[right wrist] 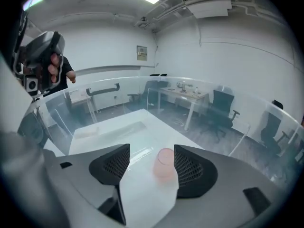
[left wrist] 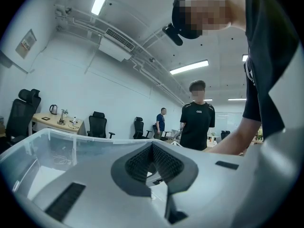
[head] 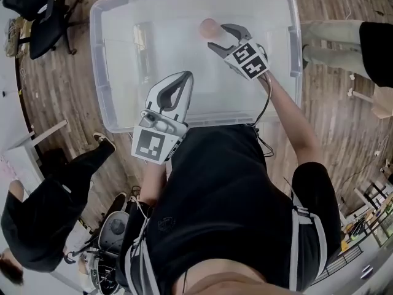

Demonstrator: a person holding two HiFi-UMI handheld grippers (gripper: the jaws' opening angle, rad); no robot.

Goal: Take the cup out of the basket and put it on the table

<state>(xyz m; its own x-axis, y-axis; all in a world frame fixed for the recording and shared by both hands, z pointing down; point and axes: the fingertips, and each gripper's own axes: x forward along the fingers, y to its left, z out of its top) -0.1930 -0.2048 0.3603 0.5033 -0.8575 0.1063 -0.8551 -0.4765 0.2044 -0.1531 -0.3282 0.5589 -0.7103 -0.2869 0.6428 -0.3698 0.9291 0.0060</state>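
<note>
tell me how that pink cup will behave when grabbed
The pink cup looks thin, translucent and empty: probably light, and it may flex if squeezed hard. It stands upright on the clear bin's smooth floor, so an off-centre nudge from the open right gripper could slide or tip it.

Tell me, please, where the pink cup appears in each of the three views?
Head view: the pink cup is upper centre, inside the clear basket, just left of the right gripper.
Left gripper view: not in it.
Right gripper view: the pink cup is low centre, between the open jaws, nearer the right-hand one.
Shared landmark: the clear basket's wall, visible in all three views.
</note>
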